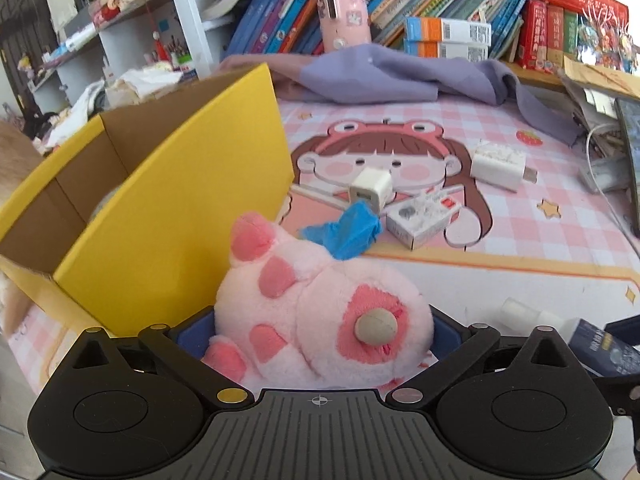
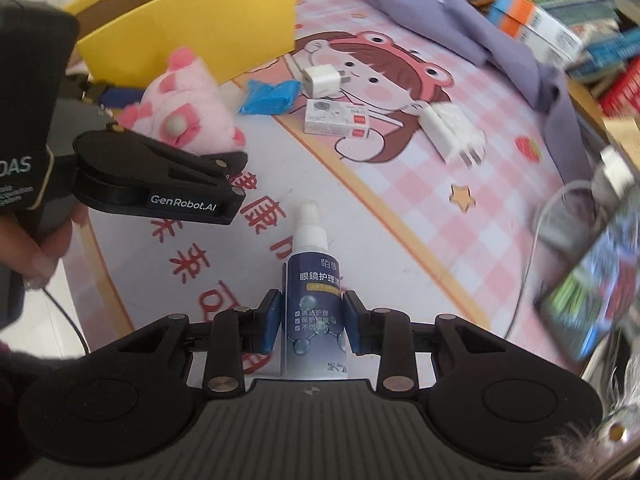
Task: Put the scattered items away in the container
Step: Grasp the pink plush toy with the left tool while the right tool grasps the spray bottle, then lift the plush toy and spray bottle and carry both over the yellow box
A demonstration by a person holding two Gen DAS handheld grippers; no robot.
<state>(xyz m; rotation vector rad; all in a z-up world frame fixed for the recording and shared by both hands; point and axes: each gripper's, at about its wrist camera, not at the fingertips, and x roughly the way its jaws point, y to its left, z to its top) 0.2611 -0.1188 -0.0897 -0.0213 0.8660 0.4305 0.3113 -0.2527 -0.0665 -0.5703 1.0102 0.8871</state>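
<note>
Plush toy hiding left jaws, box interior unclear

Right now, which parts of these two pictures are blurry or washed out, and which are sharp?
Left wrist view: the pink plush toy and yellow box are sharp; the edges bend with fisheye distortion. Right wrist view: the spray bottle label is crisp between the tongs, its white cap glares against the mat, and the phone and books on the right smear with motion blur.
</note>
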